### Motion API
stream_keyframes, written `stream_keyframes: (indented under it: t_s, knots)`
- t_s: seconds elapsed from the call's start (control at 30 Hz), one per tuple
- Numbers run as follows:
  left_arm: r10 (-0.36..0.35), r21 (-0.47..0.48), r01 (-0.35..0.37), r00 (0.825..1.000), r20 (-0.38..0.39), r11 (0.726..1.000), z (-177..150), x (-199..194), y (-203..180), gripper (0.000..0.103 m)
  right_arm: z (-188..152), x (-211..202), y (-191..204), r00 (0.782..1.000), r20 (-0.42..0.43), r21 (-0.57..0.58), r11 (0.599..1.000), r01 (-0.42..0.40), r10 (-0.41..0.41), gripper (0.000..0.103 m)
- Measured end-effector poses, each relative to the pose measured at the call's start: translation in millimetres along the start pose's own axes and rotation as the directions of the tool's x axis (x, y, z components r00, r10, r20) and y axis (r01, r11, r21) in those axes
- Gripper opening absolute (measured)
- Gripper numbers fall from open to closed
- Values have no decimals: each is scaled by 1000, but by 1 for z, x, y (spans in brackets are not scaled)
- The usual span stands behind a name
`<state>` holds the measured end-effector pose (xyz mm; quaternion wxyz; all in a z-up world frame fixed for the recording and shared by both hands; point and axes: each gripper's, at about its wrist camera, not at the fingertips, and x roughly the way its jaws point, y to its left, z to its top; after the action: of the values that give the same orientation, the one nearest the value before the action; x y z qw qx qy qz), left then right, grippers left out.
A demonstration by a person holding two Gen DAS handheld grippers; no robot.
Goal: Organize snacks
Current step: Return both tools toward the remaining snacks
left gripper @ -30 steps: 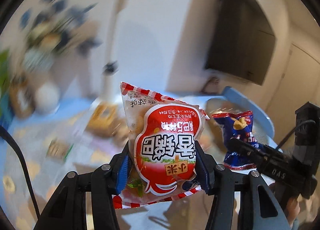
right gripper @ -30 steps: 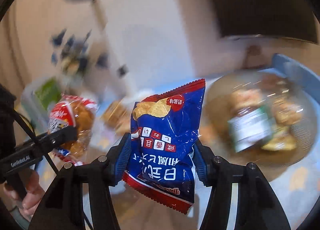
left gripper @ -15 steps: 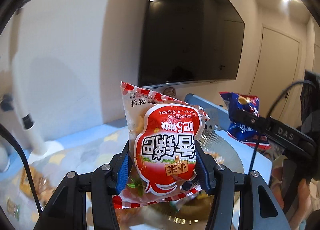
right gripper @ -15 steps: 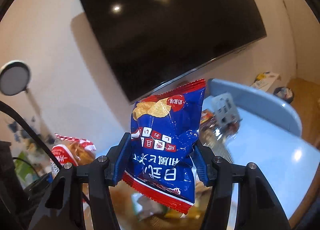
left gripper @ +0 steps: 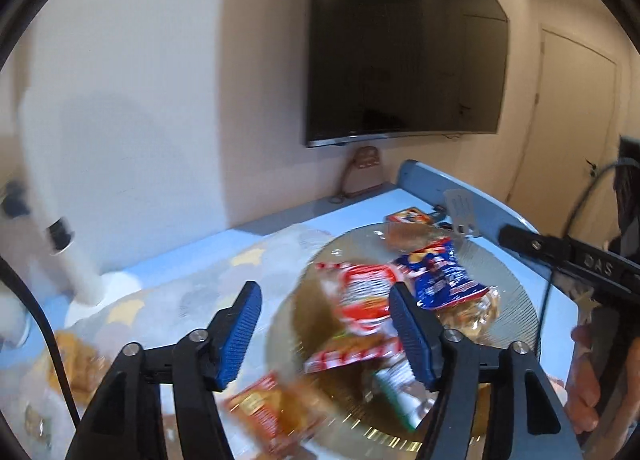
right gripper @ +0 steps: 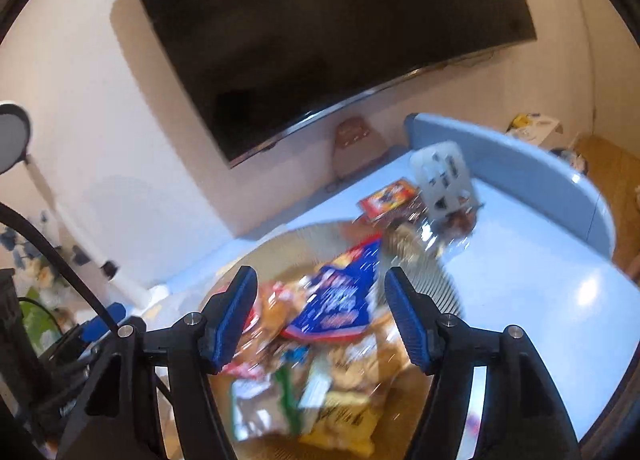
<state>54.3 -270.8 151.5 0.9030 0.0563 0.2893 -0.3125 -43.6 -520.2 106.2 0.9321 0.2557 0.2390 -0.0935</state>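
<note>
My left gripper [left gripper: 325,326] is open and empty above a round glass plate [left gripper: 516,296]. A red snack packet [left gripper: 360,308] lies blurred on the plate below it. A blue snack packet [left gripper: 438,280] lies beside the red one. My right gripper [right gripper: 320,310] is open and empty above the same plate [right gripper: 280,252]. The blue packet [right gripper: 340,300] shows blurred between its fingers, on a pile of several other snacks [right gripper: 340,392]. The red packet [right gripper: 272,300] lies to its left.
The plate sits on a light blue table [right gripper: 540,288] against a white wall with a black TV [left gripper: 400,51]. A small red packet [right gripper: 386,195] and a grey holder [right gripper: 444,179] lie behind the plate. A white lamp stand [left gripper: 76,268] is at left. More snacks [left gripper: 76,360] lie at left.
Both grippers have opened and let go of their packets. The red and blue packets have dropped onto the plate. Both views have tilted down toward the plate.
</note>
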Motion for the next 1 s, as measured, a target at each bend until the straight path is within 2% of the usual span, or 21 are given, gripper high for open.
stream_keyframes:
  t_s: [0.1, 0.2, 0.27, 0.33, 0.5, 0.67, 0.77, 0.83, 0.87, 0.9, 0.93, 1.0]
  knots:
    - [30, -22, -30, 1000, -2, 999, -11, -24, 16, 66, -12, -15, 21, 998, -22, -28, 998, -58, 57, 66]
    - [97, -22, -97, 995, 17, 995, -32, -64, 40, 66, -29, -34, 57, 992, -38, -101, 987, -123, 120, 66]
    - [153, -44, -152, 988, 27, 987, -50, -95, 62, 66, -40, -44, 84, 985, -52, -161, 973, -169, 162, 71]
    - [201, -93, -198, 979, 23, 976, -71, -124, 89, 66, -56, -53, 116, 977, -65, -226, 951, -211, 201, 78]
    - [274, -225, -271, 962, -17, 936, -123, -171, 150, 66, -102, -51, 178, 956, -146, -340, 894, -291, 255, 79]
    - [291, -329, -306, 952, -97, 893, -175, -175, 199, 66, -150, -8, 204, 929, -288, -323, 890, -322, 232, 79]
    - [319, -339, -354, 935, -157, 872, -201, -157, 217, 66, -175, 25, 202, 913, -352, -314, 892, -325, 209, 79]
    - [322, -350, -371, 927, -191, 860, -217, -142, 226, 66, -190, 45, 197, 890, -395, -304, 882, -360, 228, 79]
    - [319, -364, -375, 925, -207, 853, -223, -137, 231, 66, -196, 52, 193, 887, -404, -299, 884, -360, 225, 79]
    - [312, -377, -377, 924, -223, 846, -226, -136, 234, 66, -201, 60, 188, 880, -429, -284, 895, -345, 203, 79]
    - [292, -402, -361, 930, -223, 842, -226, -137, 238, 66, -200, 65, 186, 868, -457, -262, 903, -340, 195, 79]
    - [305, -426, -353, 935, -180, 833, -225, -145, 240, 68, -196, 63, 182, 869, -439, -236, 904, -357, 229, 79]
